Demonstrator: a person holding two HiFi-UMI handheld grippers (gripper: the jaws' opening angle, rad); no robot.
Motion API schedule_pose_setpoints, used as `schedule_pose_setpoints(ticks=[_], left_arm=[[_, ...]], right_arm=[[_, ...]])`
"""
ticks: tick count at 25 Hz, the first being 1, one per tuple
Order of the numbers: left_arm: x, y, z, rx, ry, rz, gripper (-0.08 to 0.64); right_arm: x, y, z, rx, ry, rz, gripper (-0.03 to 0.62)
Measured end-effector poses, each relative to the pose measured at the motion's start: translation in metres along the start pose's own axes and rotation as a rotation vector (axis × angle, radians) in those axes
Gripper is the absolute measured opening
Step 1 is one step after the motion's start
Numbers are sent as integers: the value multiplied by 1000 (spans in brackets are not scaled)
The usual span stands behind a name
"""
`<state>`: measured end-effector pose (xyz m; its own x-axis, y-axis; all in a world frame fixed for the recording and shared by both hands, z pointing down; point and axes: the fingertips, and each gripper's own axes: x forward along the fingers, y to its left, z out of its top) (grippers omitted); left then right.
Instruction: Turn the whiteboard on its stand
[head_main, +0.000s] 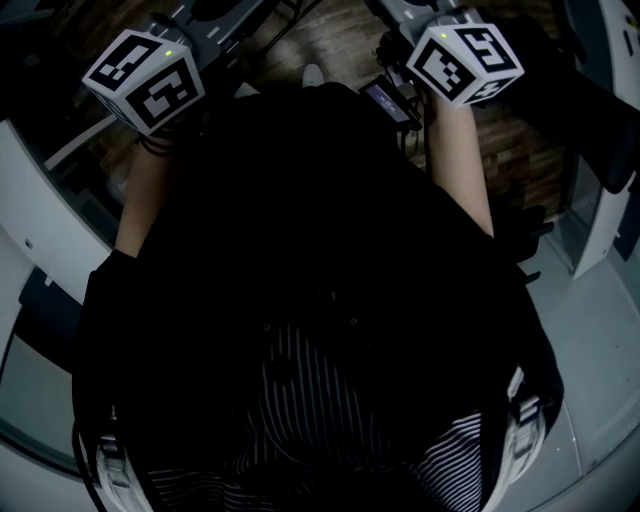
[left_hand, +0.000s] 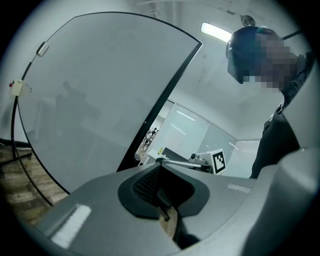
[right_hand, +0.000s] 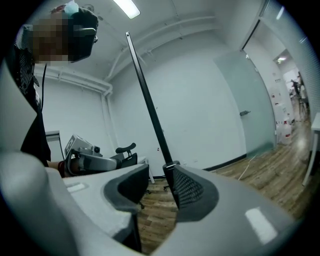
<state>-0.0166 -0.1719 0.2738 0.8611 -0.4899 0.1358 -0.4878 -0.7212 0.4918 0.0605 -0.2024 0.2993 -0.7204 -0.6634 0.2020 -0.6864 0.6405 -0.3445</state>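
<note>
- Whiteboard (right_hand: 148, 100), a large pale panel in a thin black frame, stands edge-on between the spread jaws of the right gripper (right_hand: 157, 172). The frame runs down just beside the right-hand pad, and the jaws do not pinch it.
- Left gripper (left_hand: 159, 162) has its jaws pressed together on nothing. The board's broad face rises just beyond their tips.
- Step in hand, as I judge it: the hold on the board's edge, not the swing itself.
- The next move probably calls for closing squarely on the frame, then carrying the edge round in an arc so it does not slide out of the pads.
- Seen from the left gripper view, the face is blank, grey-white and faintly glossy, leaning over a wood-plank floor (left_hand: 20, 195).
- Two small pale fittings (left_hand: 20, 87) sit on its far edge.
- The stand's pivot cannot be made out.
</note>
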Motion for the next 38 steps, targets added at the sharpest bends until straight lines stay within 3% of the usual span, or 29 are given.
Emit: schedule_pose_setpoints(ticks=[10, 18, 23, 25, 30, 38], left_arm=[[-1, 1, -4, -16, 13, -4, 5], [-3, 5, -5, -22, 14, 17, 5], [-8, 15, -21, -81, 24, 43, 5], [-9, 17, -25, -99, 27, 49, 5], [-10, 19, -26, -62, 43, 68, 5], [-13, 26, -33, -92, 42, 101, 5]], right_arm=[[10, 0, -9, -4, 46, -18, 236], [13, -20, -4, -29, 80, -51, 272], [16, -20, -1, -20, 55, -62, 298], [22, -15, -4, -24, 68, -50, 302], [35, -16, -11, -51, 114, -31, 305], [45, -14, -18, -62, 143, 13, 333]])
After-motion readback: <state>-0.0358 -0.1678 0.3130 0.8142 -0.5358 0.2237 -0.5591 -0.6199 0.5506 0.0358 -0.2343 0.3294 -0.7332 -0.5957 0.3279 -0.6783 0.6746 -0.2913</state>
